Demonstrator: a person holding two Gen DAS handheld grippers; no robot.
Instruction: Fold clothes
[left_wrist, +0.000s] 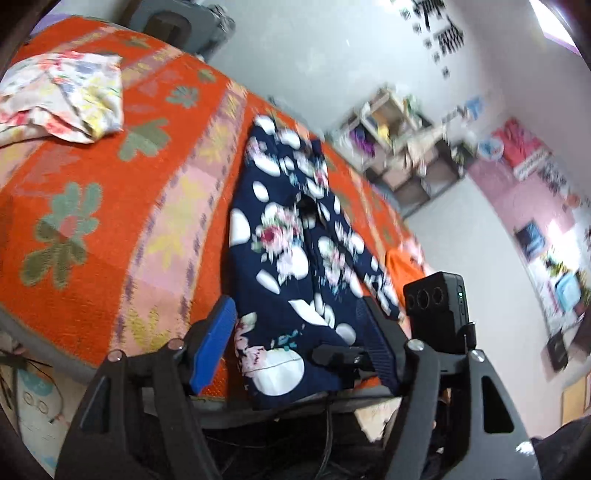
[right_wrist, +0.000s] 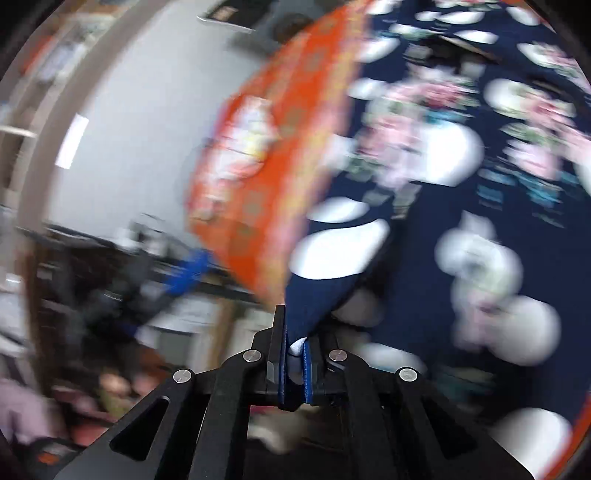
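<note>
A navy garment (left_wrist: 280, 229) with white dots and pink flowers lies lengthwise on the orange patterned bedspread (left_wrist: 92, 184), its near end at the bed's front edge. My left gripper (left_wrist: 295, 306) is open; its blue pads (left_wrist: 214, 343) stand on either side of that near end without pressing it. In the right wrist view, which is blurred, my right gripper (right_wrist: 295, 332) is shut on a corner of the navy garment (right_wrist: 424, 221), and the cloth rises from the pads. The orange bedspread (right_wrist: 258, 184) shows to its left.
A crumpled pale floral cloth (left_wrist: 62, 96) lies at the bed's far left. A black camera box (left_wrist: 436, 314) sits close to my left gripper's right finger. Beyond the bed are grey floor (left_wrist: 295, 66) and a wooden shelf (left_wrist: 399, 147).
</note>
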